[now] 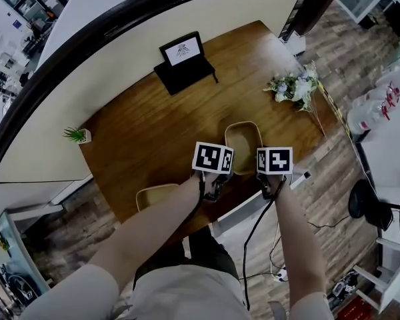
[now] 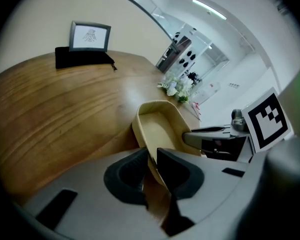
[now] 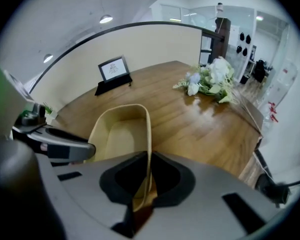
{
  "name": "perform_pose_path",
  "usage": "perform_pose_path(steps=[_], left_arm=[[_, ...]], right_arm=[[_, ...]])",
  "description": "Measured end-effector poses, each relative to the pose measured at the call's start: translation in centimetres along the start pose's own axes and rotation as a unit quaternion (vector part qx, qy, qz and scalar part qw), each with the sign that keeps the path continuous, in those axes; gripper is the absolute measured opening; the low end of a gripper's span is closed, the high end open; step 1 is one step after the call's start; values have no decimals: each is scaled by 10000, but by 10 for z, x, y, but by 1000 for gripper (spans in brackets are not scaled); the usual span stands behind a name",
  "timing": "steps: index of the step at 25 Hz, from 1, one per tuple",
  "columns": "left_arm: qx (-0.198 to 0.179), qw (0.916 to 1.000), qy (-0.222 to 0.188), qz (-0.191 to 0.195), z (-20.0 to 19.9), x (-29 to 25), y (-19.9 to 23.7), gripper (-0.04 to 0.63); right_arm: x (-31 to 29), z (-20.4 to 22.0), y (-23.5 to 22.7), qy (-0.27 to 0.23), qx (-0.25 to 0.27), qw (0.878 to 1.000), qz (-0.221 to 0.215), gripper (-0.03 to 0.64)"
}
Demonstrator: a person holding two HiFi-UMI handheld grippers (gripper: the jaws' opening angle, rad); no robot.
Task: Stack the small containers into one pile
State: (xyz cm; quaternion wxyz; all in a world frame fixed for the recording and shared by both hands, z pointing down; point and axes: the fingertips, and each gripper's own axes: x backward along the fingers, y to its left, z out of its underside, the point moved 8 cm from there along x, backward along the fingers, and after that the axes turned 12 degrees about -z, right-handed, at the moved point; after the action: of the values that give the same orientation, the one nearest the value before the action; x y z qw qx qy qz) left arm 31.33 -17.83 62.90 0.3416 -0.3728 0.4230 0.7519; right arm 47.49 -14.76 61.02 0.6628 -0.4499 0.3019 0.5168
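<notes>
We hold the beige container (image 1: 243, 137), near the flowers (image 1: 295, 87), by its long walls, left gripper (image 2: 150, 170) clamped on one, right gripper (image 3: 148, 178) on the other.

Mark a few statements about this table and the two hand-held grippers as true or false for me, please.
1. The left hand-held gripper and the right hand-held gripper both clamp one beige container. True.
2. A second container is nested inside it. False: it sits apart, near the front edge of the table.
3. Flowers lie on the table. True.
4. The clamped container holds food. False: it is empty.
</notes>
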Motion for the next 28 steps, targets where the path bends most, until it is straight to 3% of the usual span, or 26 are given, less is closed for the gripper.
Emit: perform_pose_path(steps=[7,14,19,22,28], left_arm=[[-53,9996,-266,51,-4,44,10,46],[-465,9941,-979,-3,-17,130,23,46],[-164,9899,-1404,109,-13,199,48,41],[-31,9855,-1695,63,-3,241,62,40],[-310,9696,-2411,-277,21,326,81,41]], right_arm=[[22,-9,32,-294,127,9991,-284,23],[72,-33,96,-977,333,9928,-609,24],[104,-44,157,-1326,601,9854,-882,27],[120,-48,193,-1490,911,9794,-1011,28],[152,-44,266,-1941,1218,9652,-1259,28]])
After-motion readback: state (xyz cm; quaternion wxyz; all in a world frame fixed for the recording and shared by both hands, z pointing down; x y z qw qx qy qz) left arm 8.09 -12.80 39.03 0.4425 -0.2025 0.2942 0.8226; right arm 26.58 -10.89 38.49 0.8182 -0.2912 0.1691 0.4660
